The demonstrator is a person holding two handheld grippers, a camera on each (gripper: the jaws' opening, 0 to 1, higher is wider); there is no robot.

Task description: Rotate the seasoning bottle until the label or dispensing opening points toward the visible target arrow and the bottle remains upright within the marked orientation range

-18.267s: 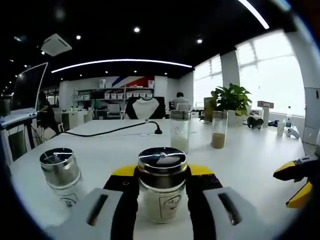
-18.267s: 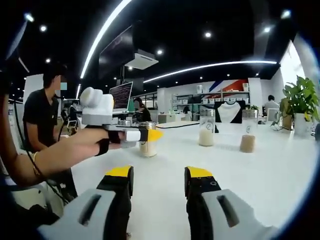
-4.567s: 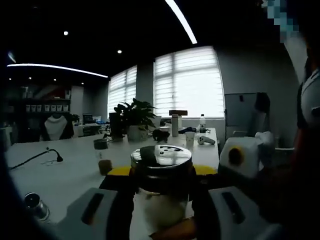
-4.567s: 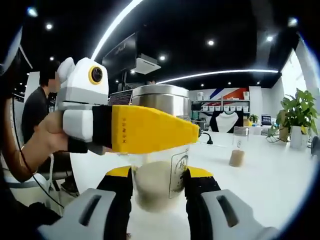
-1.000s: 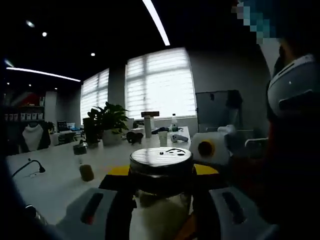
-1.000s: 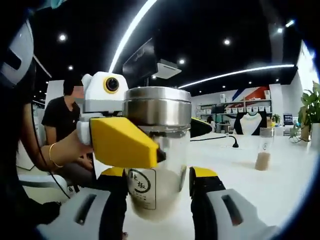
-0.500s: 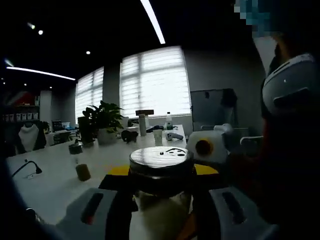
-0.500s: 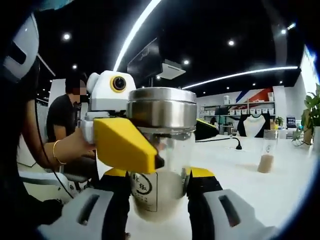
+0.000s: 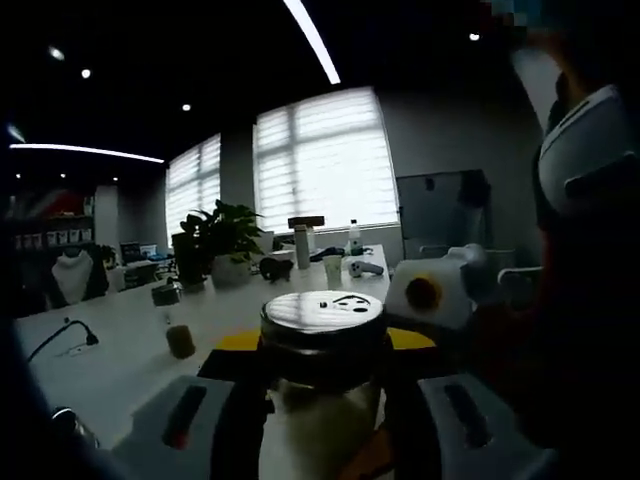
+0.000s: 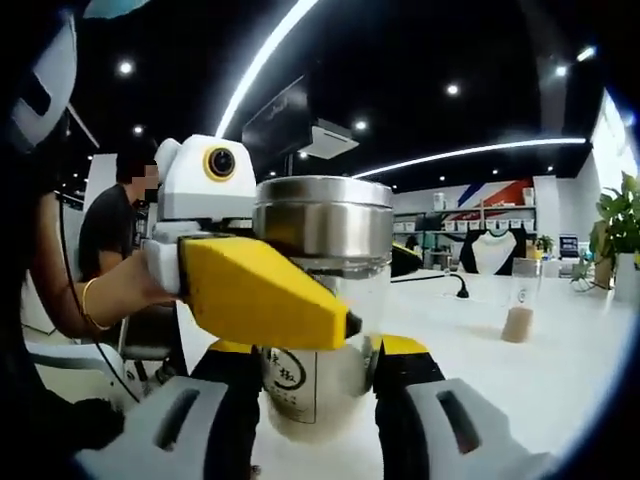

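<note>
— White tabletop [image 10: 560, 380] under office lights, and where is the seasoning bottle [image 10: 322, 300]?

— Between both my tools. In the right gripper view it stands upright between the jaws of my right gripper [image 10: 315, 375], which press its glass body low down. My left gripper [image 10: 262, 290] comes in from the left and clamps it just under the steel cap [image 10: 322, 218], one yellow jaw crossing in front.

— And from the other side?

— In the left gripper view my left gripper [image 9: 320, 352] is closed on the seasoning bottle [image 9: 322, 385], with the perforated cap [image 9: 322, 312] facing up.

— What has changed?

— Little in the last second. The round printed label [image 10: 283, 368] sits at the same front-left spot as a second ago; a few seconds back it faced the other side. Behind, the small jar of brown powder [image 9: 179, 335] and the potted plant [image 9: 222, 240] have drifted, so my hands shifted slightly.

— Meaning?

— I judge the turn mostly made, bottle upright. I cannot see any target arrow, so alignment stays unconfirmed.
</note>
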